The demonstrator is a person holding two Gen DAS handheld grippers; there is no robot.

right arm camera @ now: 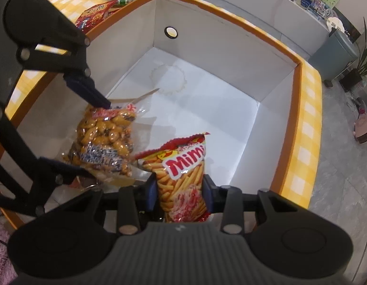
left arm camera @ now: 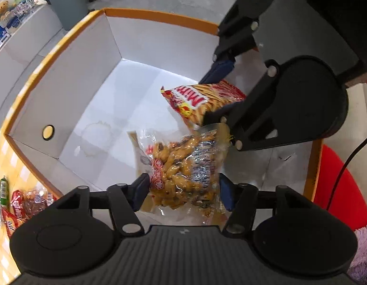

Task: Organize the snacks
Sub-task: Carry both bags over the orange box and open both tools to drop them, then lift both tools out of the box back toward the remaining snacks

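Both grippers hang over the white box (left arm camera: 64,90), ready to drop snacks in: left gripper (left arm camera: 183,190) clamps a clear nut bag (left arm camera: 183,166), right gripper (right arm camera: 181,190) clamps a red Mimi bag (right arm camera: 183,180)

We see our left tool (left arm camera: 182,193) as matte black plastic with a ribbed grey body, two round discs, silver screw heads on its link arms and dark blue finger pads (left arm camera: 140,191). Our right tool (right arm camera: 181,191) looks the same, and a thin black cable (left arm camera: 344,166) runs beside it.
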